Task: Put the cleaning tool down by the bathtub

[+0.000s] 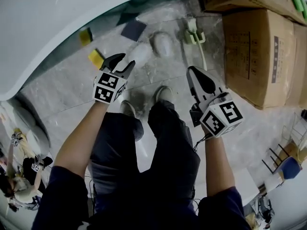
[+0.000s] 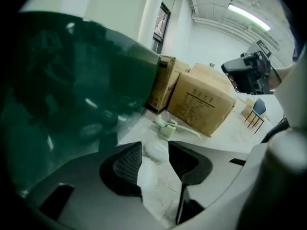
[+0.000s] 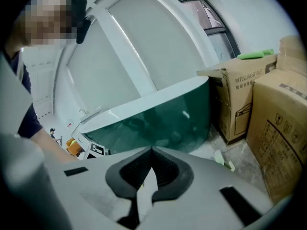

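looking steeply down past two forearms to a grey marbled floor (image 1: 72, 87) beside the bathtub (image 1: 43, 28). holding the left tool (image 2: 154, 151) released, with its ribbed jaws standing well apart and framing only bare floor. holding the right tool (image 3: 152, 153) clenched, with its jaws meeting at the tips and gripping nothing. pointing both tools forward and down, the left nearer the dark green tub wall, the right nearer the cardboard boxes (image 1: 256, 51). showing the pale green cleaning brush (image 1: 194, 35) lying flat on the floor, ahead of the right tool and well apart from it, between the curved tub wall and the boxes, with its thin handle running back toward the person and passing near the closest box. touching neither tool. planting two pale shoes (image 1: 163, 94) side by side beneath the tools. showing two yellow blocks (image 1: 96, 57) and a dark square patch (image 1: 133, 29) along the tub's foot, leaving unclear whether lying on the floor or mirrored in the glossy wall.
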`<state>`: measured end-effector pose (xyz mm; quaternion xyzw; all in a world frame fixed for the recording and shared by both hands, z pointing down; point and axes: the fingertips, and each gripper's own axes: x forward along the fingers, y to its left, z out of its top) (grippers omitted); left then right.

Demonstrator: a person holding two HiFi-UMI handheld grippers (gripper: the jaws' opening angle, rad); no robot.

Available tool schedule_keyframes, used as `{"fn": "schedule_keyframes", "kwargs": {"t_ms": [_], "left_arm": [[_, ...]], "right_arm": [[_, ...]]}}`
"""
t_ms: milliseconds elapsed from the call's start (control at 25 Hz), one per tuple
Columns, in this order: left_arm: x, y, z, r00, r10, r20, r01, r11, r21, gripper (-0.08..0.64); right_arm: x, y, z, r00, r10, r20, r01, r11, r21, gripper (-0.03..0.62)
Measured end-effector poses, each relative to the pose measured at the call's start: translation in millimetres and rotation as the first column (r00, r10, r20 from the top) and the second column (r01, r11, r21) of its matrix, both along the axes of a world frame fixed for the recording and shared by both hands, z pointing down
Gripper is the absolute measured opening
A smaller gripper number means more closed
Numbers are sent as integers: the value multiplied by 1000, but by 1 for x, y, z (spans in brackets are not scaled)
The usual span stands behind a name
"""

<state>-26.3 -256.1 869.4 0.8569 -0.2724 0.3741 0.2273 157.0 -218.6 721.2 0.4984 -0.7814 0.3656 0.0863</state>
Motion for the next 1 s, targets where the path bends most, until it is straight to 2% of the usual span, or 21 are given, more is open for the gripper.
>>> {"fn": "schedule_keyframes", "kwargs": {"t_ms": [200,520,680,880,1000], "left_arm": [[7,1,-82,999,1,-52,1,999,35,190],[20,5,-247,988,48,-146,-22,984,178,190],[17,12,-319,981,31,-193,12,975,220,190],[10,28,-397,967,5,-256,63,965,255,190],[11,44,-440,961,13,-278,65,961,270,190]], "right_arm": [[-8,2,-61,1000,-3,-5,3,1000,10,5],[-17,17,-165,998,-9,-61,12,998,61,5],[-17,30,-212,998,4,-66,1,997,73,5],[-22,35,-288,998,23,-60,-14,990,142,5],[-24,41,-331,997,24,-67,-12,983,181,5]]}}
